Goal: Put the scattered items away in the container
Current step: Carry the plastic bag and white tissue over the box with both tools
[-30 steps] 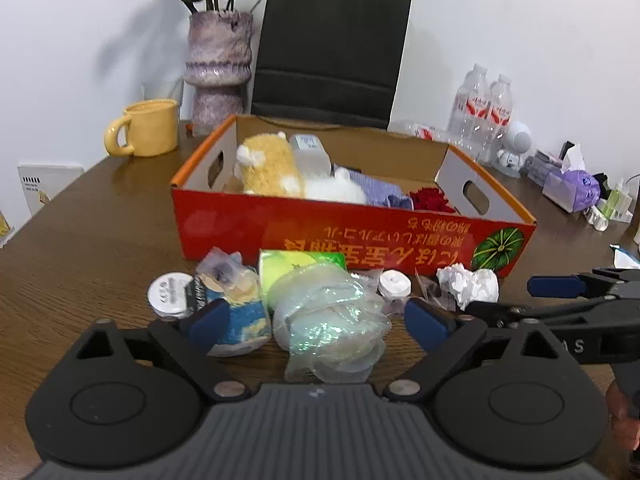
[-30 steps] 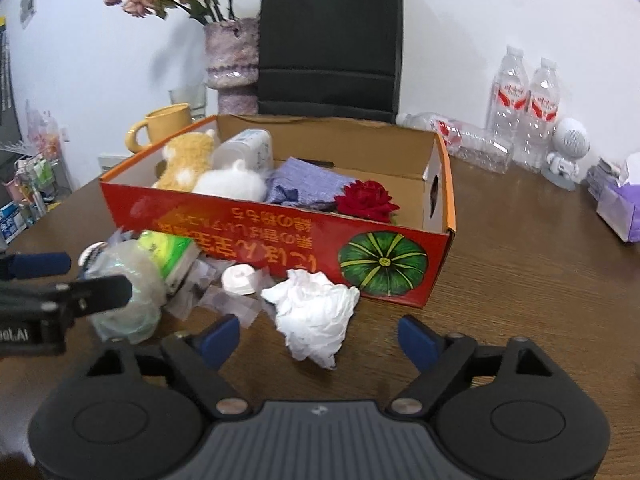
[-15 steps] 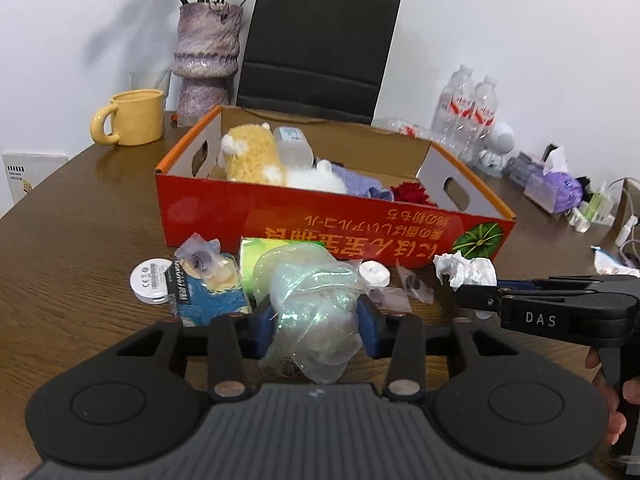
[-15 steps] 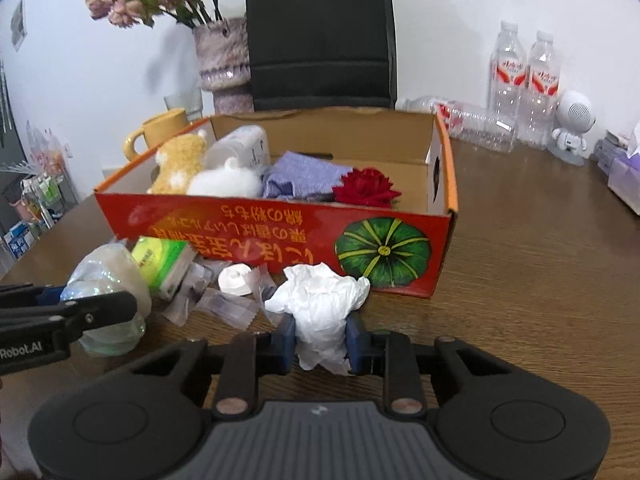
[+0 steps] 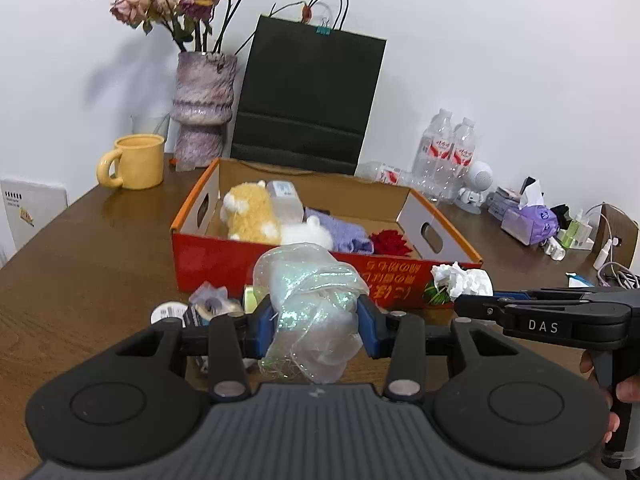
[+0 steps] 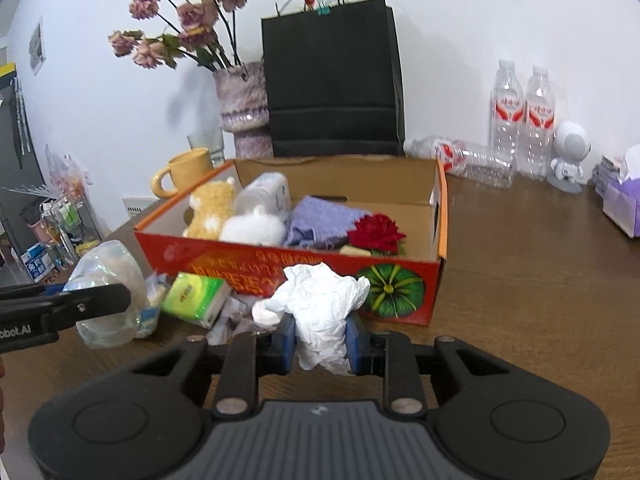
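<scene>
While my left claw [image 5: 316, 330] grips the crumpled plastic bag [image 5: 310, 300] and my right claw [image 6: 320, 338] pinches the wadded tissue [image 6: 322, 304], both near the red cardboard box [image 6: 312, 268], I next carry them over its rim and release.

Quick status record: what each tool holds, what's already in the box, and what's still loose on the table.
left tool: shut on clear plastic bag
right tool: shut on crumpled white tissue
container: orange cardboard box, open top
in box: yellow plush, white bottle, white plush, purple cloth, red rose
loose on table: green tissue pack, white cap, clear wrappers
</scene>
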Available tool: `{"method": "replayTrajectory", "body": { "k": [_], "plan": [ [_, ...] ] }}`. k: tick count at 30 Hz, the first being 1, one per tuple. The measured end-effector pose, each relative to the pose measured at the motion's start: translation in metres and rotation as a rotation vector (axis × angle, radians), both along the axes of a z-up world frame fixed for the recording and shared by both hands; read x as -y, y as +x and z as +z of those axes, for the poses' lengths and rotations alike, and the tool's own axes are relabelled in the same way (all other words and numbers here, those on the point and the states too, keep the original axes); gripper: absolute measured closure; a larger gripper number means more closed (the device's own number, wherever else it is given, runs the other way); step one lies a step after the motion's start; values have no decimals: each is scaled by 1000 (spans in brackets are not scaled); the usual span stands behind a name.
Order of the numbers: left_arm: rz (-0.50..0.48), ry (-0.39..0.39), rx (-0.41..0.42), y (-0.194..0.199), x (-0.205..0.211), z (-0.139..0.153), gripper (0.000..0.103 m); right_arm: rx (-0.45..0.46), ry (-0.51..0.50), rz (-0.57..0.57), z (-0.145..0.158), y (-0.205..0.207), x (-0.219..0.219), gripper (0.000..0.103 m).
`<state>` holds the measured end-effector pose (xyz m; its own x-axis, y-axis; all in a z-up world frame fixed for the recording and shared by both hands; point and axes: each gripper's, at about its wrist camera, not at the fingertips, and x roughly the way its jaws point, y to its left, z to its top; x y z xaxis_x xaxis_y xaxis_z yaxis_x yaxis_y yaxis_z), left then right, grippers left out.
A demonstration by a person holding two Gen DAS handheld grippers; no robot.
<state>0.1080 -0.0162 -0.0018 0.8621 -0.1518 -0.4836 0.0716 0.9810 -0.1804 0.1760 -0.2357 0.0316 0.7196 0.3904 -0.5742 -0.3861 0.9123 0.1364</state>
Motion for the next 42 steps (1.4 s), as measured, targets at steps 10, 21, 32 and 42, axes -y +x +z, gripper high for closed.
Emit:
{"method": "replayTrajectory", "body": {
  "k": [10, 21, 32, 42],
  "plan": [
    [-16, 17, 40, 4, 3, 14, 60, 55, -4, 12, 22, 1, -7, 79],
    [-27, 17, 70, 20, 2, 27, 60, 56, 4, 10, 31, 20, -15, 79],
    [-23, -28, 73, 66, 0, 35, 59, 55, 39, 1, 35, 56, -26, 79],
    [-19, -61, 63, 128, 6, 30, 59, 31, 36, -7, 24, 107, -33, 79]
  ]
}}
